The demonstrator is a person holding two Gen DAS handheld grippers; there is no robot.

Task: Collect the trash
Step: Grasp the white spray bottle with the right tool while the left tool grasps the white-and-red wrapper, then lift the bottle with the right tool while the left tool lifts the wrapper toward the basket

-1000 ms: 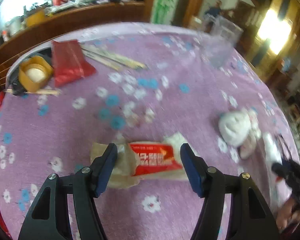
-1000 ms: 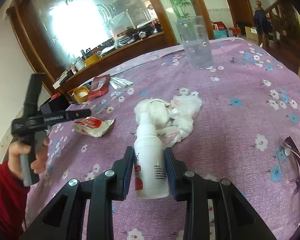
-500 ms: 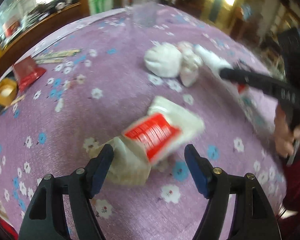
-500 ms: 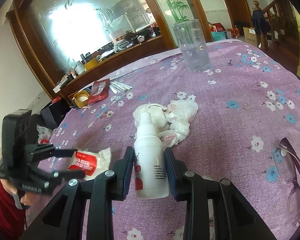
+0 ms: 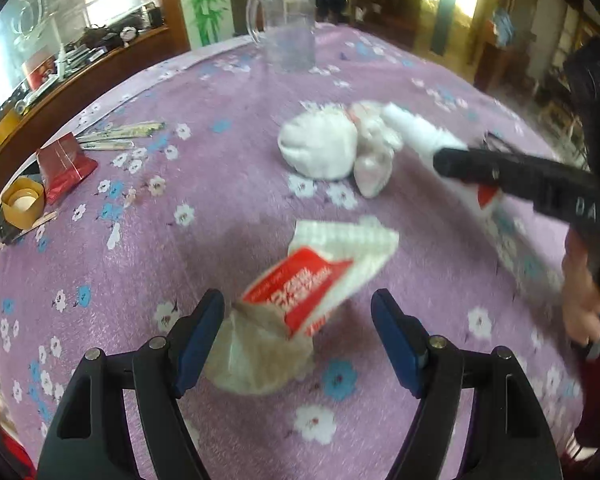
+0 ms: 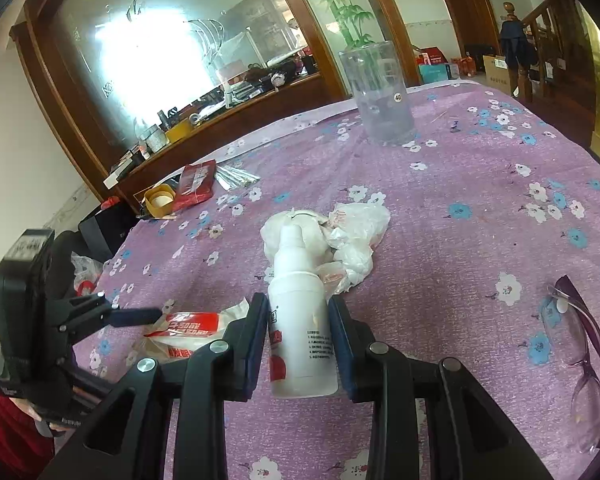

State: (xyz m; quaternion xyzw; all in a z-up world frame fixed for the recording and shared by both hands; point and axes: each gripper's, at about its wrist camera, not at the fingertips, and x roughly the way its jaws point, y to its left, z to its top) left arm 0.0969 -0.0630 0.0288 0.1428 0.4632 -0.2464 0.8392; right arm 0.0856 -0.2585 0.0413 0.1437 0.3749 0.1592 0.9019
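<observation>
Left wrist view, gripper: the left gripper [image 5: 298, 330] stands wide, its blue pads either side of the trash without pressing on it; its jaws have just been opening.
Left wrist view, trash: a crumpled red-and-white paper wrapper with a beige tissue wad [image 5: 300, 300] lies on the purple flowered tablecloth [image 5: 204, 248], its lower end between the jaws and its white end poking out ahead.
Left wrist view, handling: it looks very light, soft and springy, so it should crush rather than resist; the bunched beige and red middle seems the best hold, since the loose white flap could tear or slip out.
Left wrist view, more trash: a pile of crumpled white tissue and plastic bag [image 5: 336, 148] sits farther off, touching the bottle's nozzle.
Right wrist view, gripper: the right gripper [image 6: 298, 340] is narrow, clamped on the body of a white plastic spray bottle with a red label [image 6: 300, 320].
Right wrist view, handling: the bottle looks rigid, smooth and probably slippery; a mid-body hold suits it.
Right wrist view, bystanders: purple-framed glasses [image 6: 584, 356] and a clear glass mug [image 6: 380, 92] look fragile and lie well apart.
</observation>
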